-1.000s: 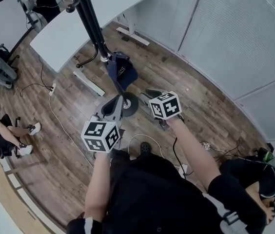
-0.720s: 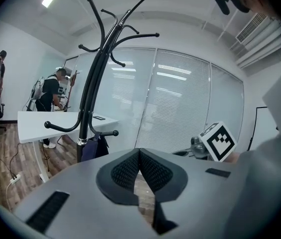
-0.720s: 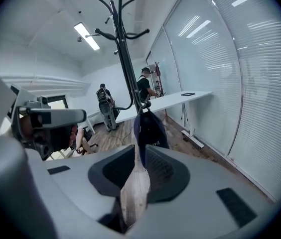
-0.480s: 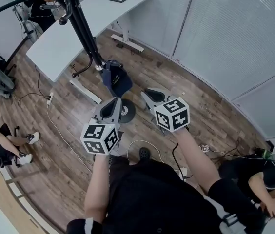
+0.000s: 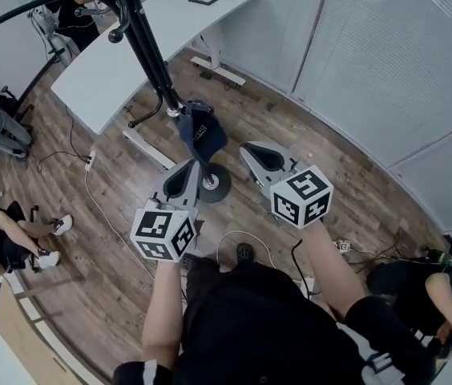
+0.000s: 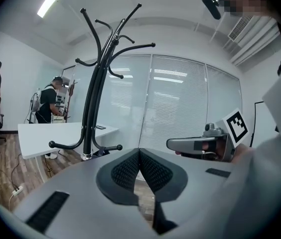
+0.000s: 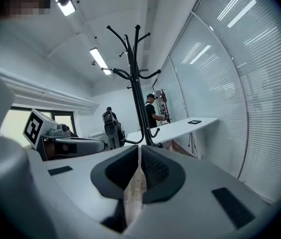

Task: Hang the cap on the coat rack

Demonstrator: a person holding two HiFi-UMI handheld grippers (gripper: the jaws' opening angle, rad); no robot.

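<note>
The dark blue cap (image 5: 202, 131) hangs low on the black coat rack (image 5: 147, 46), just above its round base (image 5: 214, 183). Neither gripper touches it. My left gripper (image 5: 184, 176) hovers over the base, shut and empty; its pads (image 6: 130, 168) meet in the left gripper view. My right gripper (image 5: 260, 157) sits right of the cap and apart from it. Its jaws are closing to a thin slit with nothing between them (image 7: 139, 151). The rack (image 6: 93, 98) stands ahead of both grippers (image 7: 136, 83).
A white table (image 5: 130, 46) stands behind the rack, with a person (image 6: 48, 101) at its far end. Seated people (image 5: 2, 239) are at the left, another person (image 5: 418, 295) at the lower right. Cables (image 5: 106, 215) lie on the wood floor. A blinds wall (image 5: 386, 54) runs along the right.
My right gripper has drawn back from the cap toward the person and its jaws have closed. The cap stays on the rack. The left gripper has barely moved.
</note>
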